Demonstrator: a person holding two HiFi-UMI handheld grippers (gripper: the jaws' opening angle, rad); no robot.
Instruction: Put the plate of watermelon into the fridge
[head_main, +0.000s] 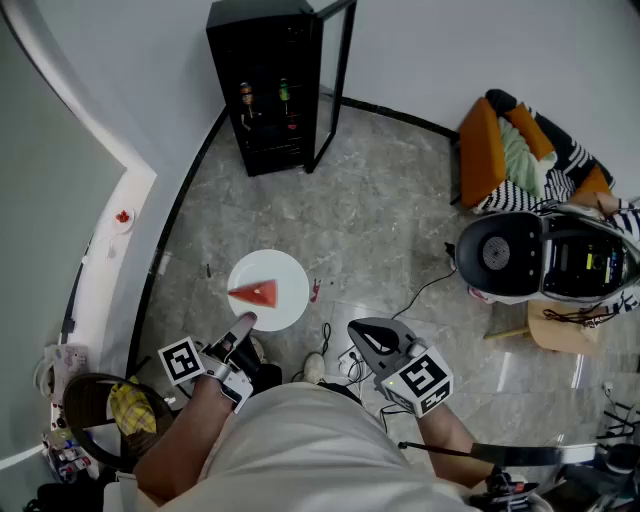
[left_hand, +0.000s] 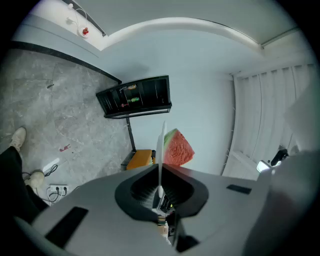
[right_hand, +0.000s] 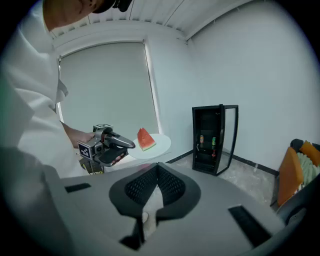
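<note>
A white plate carrying a red watermelon wedge hangs above the marble floor. My left gripper is shut on its near rim. In the left gripper view the plate shows edge-on between the jaws, with the watermelon to its right. The black fridge stands ahead against the wall with its glass door swung open and bottles inside. My right gripper hovers to the right of the plate, shut and empty. The right gripper view shows its jaws closed, with the plate and fridge beyond.
An orange chair with striped cushions stands at the right wall. Below it are a black-and-white machine and a wooden stool. A power strip with cables lies by the person's feet. A white ledge runs along the left.
</note>
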